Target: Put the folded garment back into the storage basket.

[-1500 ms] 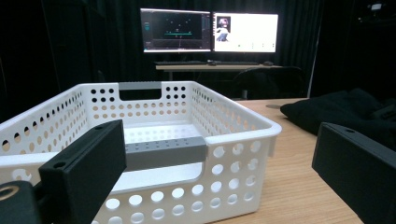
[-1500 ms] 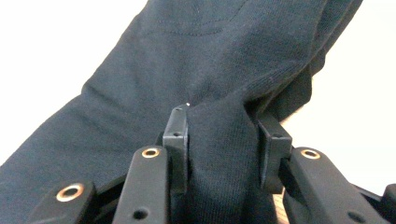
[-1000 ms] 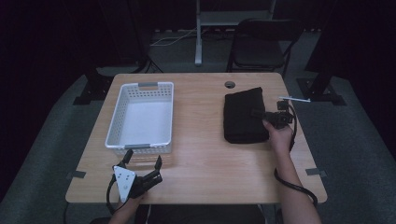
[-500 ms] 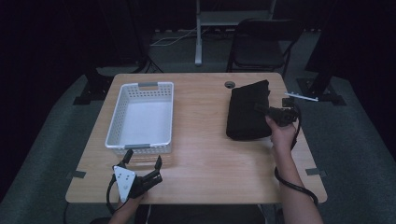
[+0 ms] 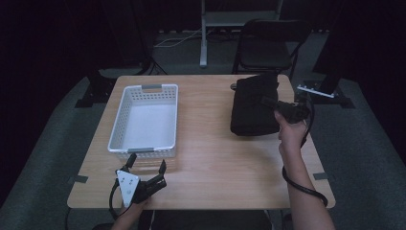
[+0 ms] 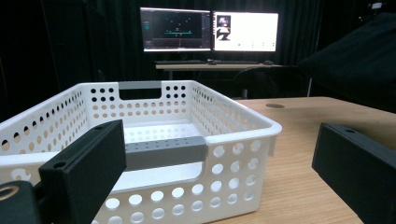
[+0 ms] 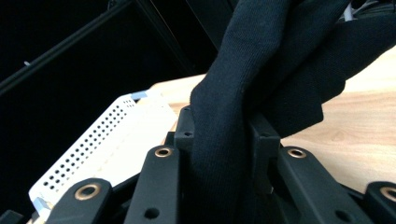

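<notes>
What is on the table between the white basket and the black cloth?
Nothing: in the high view, only bare wooden table lies between the white basket and the black cloth.

Left gripper (image 5: 146,168): black jaws, blocky pads with screw holes, grey three-cornered plate, black cable trailing at 7 o'clock. Right gripper (image 7: 223,154): black linkage arms, brass-ringed pivots, looping black cable. Forearms bare.

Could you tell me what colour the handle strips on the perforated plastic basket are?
Grey handle strips, on the white basket; clearest in the left gripper view.

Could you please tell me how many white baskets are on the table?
1. The white basket stands on the table's left half, just beyond the left gripper; nothing seems to hide another.
</notes>
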Motion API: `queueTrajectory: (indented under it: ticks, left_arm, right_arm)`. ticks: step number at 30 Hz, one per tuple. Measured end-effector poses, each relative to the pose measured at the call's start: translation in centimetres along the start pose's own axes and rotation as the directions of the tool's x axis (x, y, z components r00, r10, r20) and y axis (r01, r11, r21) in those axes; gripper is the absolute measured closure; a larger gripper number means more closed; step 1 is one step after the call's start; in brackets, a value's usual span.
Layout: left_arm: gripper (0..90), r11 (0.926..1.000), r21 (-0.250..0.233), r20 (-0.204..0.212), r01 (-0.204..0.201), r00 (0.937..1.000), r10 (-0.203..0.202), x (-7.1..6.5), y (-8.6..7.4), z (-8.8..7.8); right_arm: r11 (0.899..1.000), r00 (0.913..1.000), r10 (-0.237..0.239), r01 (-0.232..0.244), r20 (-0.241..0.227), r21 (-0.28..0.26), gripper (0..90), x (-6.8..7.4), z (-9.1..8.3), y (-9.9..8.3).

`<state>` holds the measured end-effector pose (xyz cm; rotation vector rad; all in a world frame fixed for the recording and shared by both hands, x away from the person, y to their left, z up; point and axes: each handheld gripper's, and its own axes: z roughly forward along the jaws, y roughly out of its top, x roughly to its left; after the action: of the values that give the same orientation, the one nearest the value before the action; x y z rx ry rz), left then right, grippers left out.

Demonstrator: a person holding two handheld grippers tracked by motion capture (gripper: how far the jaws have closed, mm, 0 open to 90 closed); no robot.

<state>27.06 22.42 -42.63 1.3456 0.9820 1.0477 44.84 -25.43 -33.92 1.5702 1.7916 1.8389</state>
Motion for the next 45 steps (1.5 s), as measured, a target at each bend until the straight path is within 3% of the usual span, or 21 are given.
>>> queueTrajectory:
  ticks: [18, 23, 39, 45]
  left_arm:
    - [4.3, 1.0000, 0.000, 0.003, 0.001, 1.0000, -0.001, 0.0, 0.0, 0.0]
    - [4.3, 1.0000, 0.002, 0.003, 0.001, 1.0000, -0.001, 0.0, 0.0, 0.0]
    - [4.3, 1.0000, 0.002, 0.003, -0.001, 1.0000, 0.001, 0.0, 0.0, 0.0]
    - [4.3, 1.0000, -0.005, 0.002, 0.003, 1.0000, -0.003, 0.0, 0.0, 0.0]
  right_arm:
    - [0.997, 0.9982, -0.058, 0.057, -0.014, -0.045, 72.2, 3.5, -0.4, 3.5]
    - [0.997, 0.9978, -0.066, 0.066, -0.006, -0.034, 72.2, 3.7, 0.0, 3.7]
    - [0.997, 0.9970, -0.052, 0.050, -0.057, -0.052, 72.1, 4.4, 1.2, 3.8]
    - [0.997, 0.9958, -0.068, 0.066, -0.061, -0.038, 72.1, 5.1, 2.1, 4.0]
